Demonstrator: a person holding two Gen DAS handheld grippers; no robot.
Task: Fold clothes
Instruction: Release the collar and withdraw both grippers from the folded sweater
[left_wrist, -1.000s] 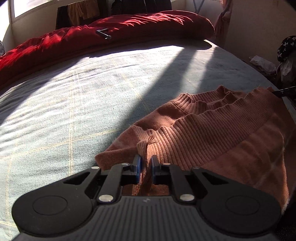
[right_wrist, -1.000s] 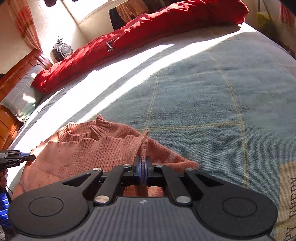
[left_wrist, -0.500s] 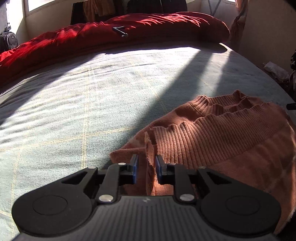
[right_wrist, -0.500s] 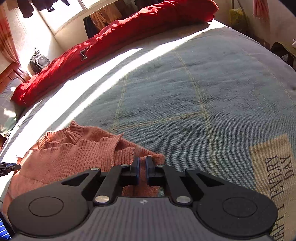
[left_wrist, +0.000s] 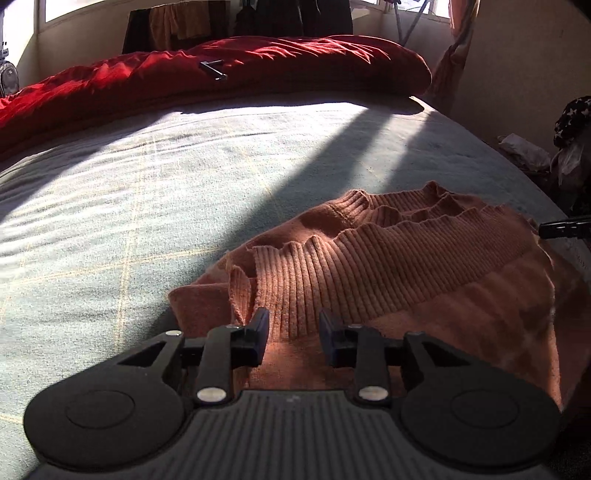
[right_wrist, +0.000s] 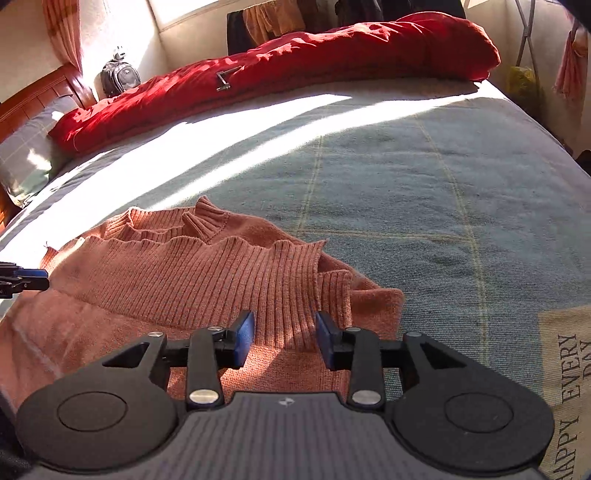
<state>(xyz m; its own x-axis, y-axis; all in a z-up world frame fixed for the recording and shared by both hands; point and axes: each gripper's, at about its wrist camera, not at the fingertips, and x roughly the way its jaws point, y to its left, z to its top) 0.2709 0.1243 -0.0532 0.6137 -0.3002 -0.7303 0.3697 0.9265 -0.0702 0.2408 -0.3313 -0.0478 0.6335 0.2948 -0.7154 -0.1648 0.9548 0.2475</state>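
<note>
Two grippers hang over one rust-orange knitted sweater lying folded on the grey-green checked bedcover, its ribbed hem doubled back over the plainer knit. The left gripper has just been opening: its jaws stand apart over the ribbed band, the pads clear of the cloth, nothing pinched. The right gripper has likewise just been opening and sits with its blue pads spread above the ribbing, gripping nothing. The right wrist view alone shows a wooden headboard, a pillow, a dark backpack and a printed patch reading HAPPY EVERY DAY. The left wrist view alone shows a speckled dark bundle by the wall. Both show the red duvet heaped along the far side.
</note>
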